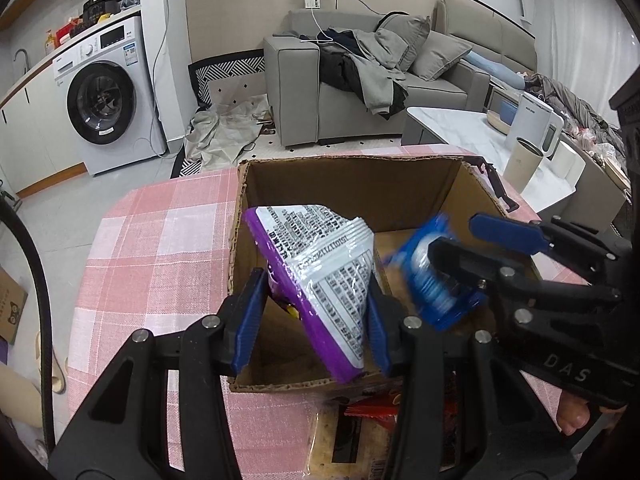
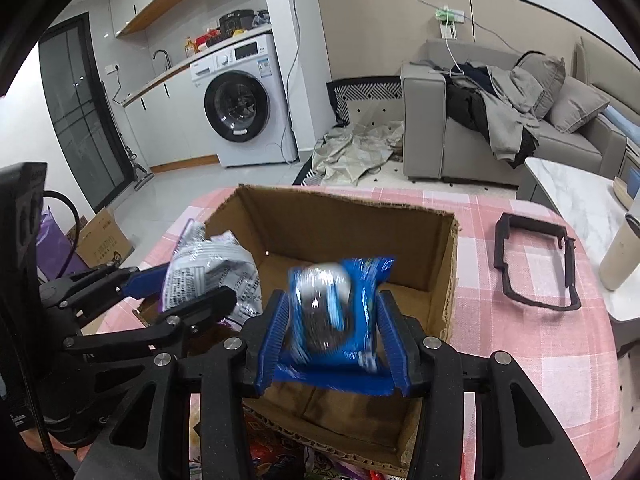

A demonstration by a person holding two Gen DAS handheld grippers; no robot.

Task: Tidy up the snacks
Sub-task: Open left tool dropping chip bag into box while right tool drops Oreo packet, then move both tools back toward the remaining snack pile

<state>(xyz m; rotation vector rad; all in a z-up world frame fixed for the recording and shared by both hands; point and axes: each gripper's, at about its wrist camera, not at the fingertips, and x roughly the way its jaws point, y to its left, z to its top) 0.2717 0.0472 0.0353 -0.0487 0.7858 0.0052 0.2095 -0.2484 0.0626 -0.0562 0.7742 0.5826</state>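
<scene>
the left gripper (image 1: pixel 316 312) is clamped on a purple-and-white snack bag (image 1: pixel 320 276), held tilted over the near left part of the open cardboard box (image 1: pixel 360 184) on the pink checked bench (image 1: pixel 160 240). just beside it, the right gripper (image 2: pixel 334 340) holds a blue snack packet (image 2: pixel 336 312) between its pads above the box's near side, the packet blurred. more wrapped snacks (image 1: pixel 352 432) lie on the bench just in front of the box.

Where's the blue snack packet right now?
The blue snack packet sits between the right gripper's fingers over the open cardboard box, right of the purple packet in the left gripper.
</scene>
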